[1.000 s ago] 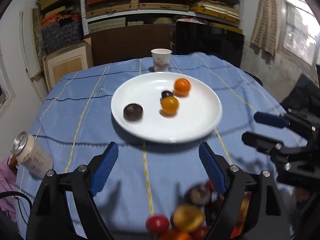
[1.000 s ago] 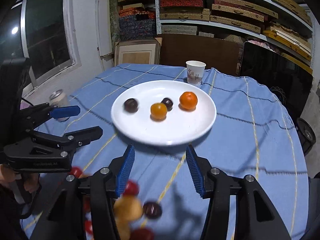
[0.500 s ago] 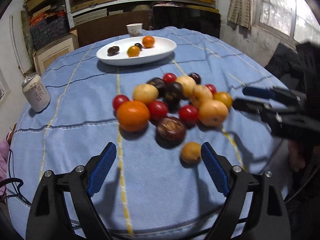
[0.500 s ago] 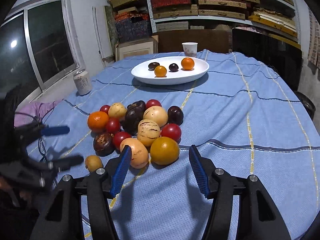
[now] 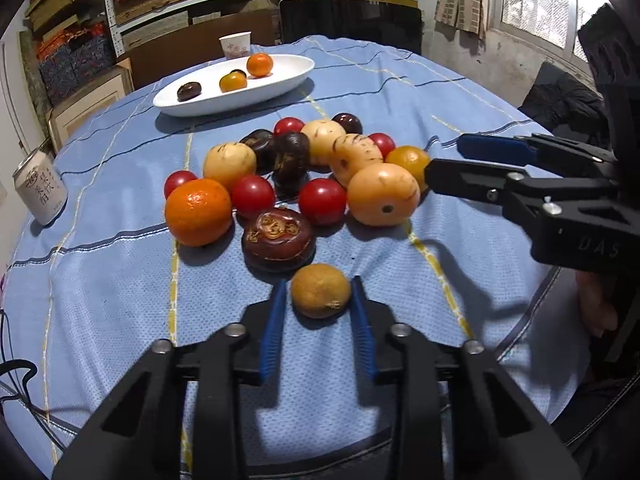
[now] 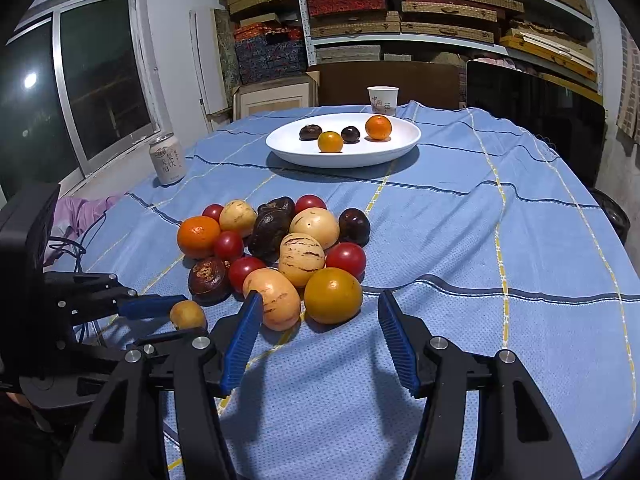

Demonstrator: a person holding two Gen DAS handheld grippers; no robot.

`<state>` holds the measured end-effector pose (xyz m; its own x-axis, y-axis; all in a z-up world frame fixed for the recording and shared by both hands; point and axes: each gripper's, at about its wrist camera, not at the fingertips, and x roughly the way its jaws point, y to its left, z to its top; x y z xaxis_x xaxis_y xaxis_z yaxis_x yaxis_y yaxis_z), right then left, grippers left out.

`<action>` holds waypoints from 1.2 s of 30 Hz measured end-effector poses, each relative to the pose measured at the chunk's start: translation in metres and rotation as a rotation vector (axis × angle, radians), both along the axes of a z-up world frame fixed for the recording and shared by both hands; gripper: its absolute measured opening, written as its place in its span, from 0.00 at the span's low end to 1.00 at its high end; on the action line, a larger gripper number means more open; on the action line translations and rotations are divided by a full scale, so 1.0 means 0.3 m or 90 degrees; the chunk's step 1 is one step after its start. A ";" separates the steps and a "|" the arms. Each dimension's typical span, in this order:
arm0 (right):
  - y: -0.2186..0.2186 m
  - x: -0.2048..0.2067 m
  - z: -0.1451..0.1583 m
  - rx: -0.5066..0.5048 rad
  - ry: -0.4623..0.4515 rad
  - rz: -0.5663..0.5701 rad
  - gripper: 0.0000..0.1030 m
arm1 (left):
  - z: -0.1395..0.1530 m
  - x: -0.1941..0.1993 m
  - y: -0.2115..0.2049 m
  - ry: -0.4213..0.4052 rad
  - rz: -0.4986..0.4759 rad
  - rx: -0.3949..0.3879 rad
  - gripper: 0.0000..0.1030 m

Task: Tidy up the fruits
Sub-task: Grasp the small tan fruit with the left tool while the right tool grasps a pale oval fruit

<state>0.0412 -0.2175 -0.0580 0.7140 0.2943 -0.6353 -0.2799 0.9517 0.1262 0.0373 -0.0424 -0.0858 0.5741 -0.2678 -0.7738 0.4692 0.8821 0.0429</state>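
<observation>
A pile of mixed fruit (image 5: 304,176) lies on the blue cloth: red tomatoes, an orange (image 5: 199,211), pale melons, dark fruits. A small yellow-brown fruit (image 5: 321,289) sits apart at the near edge, between the pads of my left gripper (image 5: 318,294), whose jaws have narrowed around it; contact is unclear. It also shows in the right wrist view (image 6: 188,314). My right gripper (image 6: 320,316) is open and empty just before a yellow-orange fruit (image 6: 333,295). A white plate (image 6: 404,142) at the back holds several small fruits.
A drink can (image 5: 40,187) stands at the left of the table. A paper cup (image 6: 383,100) stands behind the plate. Shelves, boxes and a dark chair back lie beyond the table. The table's near edge is just below both grippers.
My left gripper has moved forward and down to the small yellow-brown fruit and its jaws have narrowed around it. My right gripper has moved closer to the pile, still open.
</observation>
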 end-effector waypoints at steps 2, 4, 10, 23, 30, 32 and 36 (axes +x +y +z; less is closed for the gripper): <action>0.000 -0.001 0.002 0.001 0.000 0.001 0.58 | 0.003 0.004 0.004 0.002 0.001 -0.012 0.28; -0.001 -0.005 0.002 0.004 -0.002 0.002 0.58 | 0.014 0.002 0.020 -0.004 0.004 -0.033 0.28; 0.007 -0.009 0.004 -0.001 -0.005 0.007 0.58 | 0.044 -0.011 0.066 -0.030 0.025 -0.085 0.28; 0.144 0.013 -0.005 -0.075 0.024 0.085 0.49 | 0.038 -0.006 0.065 -0.026 0.026 -0.075 0.28; 0.190 0.037 -0.012 -0.107 0.033 0.084 0.48 | 0.031 0.002 0.066 -0.018 0.027 -0.075 0.28; 0.188 0.033 -0.011 -0.111 0.031 0.078 0.43 | 0.029 0.007 0.068 -0.014 0.028 -0.077 0.28; 0.164 0.035 -0.013 -0.106 0.046 0.065 0.35 | 0.027 0.013 0.068 -0.008 0.029 -0.077 0.28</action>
<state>0.0518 -0.1684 -0.0618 0.6369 0.2495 -0.7294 -0.3727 0.9279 -0.0081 0.0412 -0.0221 -0.0777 0.5970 -0.3320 -0.7303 0.4292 0.9013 -0.0588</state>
